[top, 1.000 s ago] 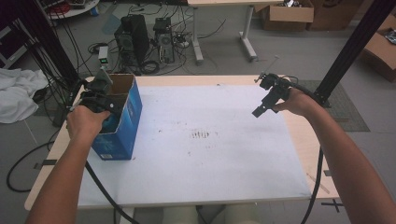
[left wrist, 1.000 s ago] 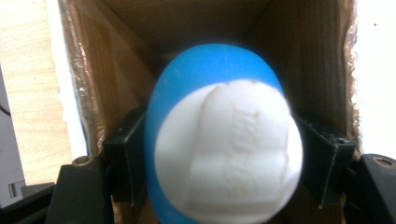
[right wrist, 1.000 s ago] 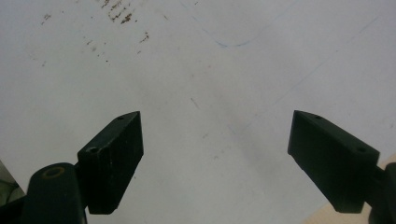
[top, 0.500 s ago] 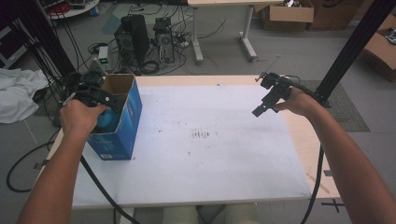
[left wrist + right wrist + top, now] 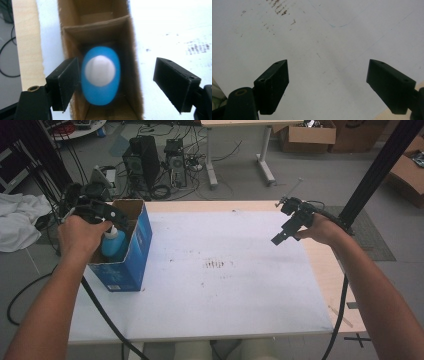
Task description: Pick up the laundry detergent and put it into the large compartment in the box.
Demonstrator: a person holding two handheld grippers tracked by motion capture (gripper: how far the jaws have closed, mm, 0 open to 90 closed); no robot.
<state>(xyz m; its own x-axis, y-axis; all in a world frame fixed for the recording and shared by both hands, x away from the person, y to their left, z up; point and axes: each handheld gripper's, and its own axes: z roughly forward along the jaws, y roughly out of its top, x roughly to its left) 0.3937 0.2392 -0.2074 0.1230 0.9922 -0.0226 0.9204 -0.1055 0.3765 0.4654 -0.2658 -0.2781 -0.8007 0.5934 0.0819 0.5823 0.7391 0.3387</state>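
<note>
A blue cardboard box (image 5: pixel 131 265) stands open-topped at the table's left edge. Inside it stands a blue bottle (image 5: pixel 113 246) with a white cap. My left gripper (image 5: pixel 111 218) hovers just above the box's opening. In the left gripper view its jaws have just been opening and stand wide. The bottle (image 5: pixel 100 73) sits below and between them inside the box (image 5: pixel 133 50), and the pads do not press on it. My right gripper (image 5: pixel 278 239) hangs over the table's right side, open over the bare white sheet (image 5: pixel 324 37).
The white sheet (image 5: pixel 225 295) covers the wooden table, with brown specks (image 5: pixel 215 265) near its middle. Behind the table on the floor are computer towers (image 5: pixel 145 162) and cables. A black post (image 5: pixel 380 167) rises at the right, and a white cloth (image 5: pixel 17 225) lies at the left.
My left hand has risen out of the box and its jaws have spread apart, leaving the blue bottle standing inside. The right hand has kept still.
</note>
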